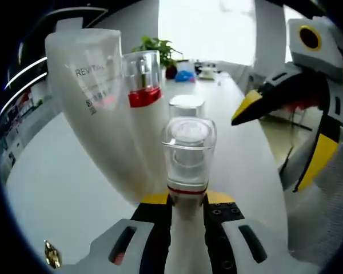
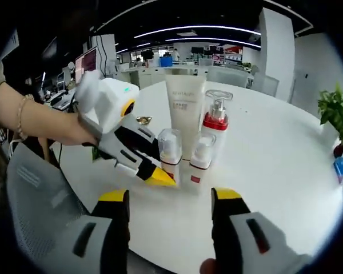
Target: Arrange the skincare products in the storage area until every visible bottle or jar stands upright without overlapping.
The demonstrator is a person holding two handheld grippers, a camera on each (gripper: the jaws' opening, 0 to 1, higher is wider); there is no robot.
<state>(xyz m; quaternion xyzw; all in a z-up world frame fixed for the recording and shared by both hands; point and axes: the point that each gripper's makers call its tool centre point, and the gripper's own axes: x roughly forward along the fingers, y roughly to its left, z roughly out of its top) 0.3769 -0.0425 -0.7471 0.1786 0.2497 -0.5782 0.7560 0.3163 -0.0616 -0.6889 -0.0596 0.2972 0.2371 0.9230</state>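
Four skincare products stand upright in a tight cluster on the round white bench [image 2: 286,148]. At the back is a tall white tube [image 2: 184,111], standing on its cap end and widening upward, with grey lettering on the upper part (partly legible as "REVITAL" in the left gripper view). Just beside it stands a pump bottle [image 2: 215,128] with a clear cover over the pump and a red band below it. In front are two smaller white bottles, each with a clear cap and a thin red ring: the small bottle on the left [image 2: 170,151] and the small bottle on the right [image 2: 200,162], near each other; I cannot tell whether they touch. The left gripper [image 2: 154,174], yellow-tipped and held by a person's hand [image 2: 57,128], is clenched on the lower body of the small bottle on the left; in the left gripper view that bottle rises between the jaws with its clear cap on top. The right gripper [image 2: 171,202] hovers in front of the cluster, jaws spread apart and grasping nothing, clear of the bottles. A potted plant [image 2: 334,114] stands at the far bench edge.
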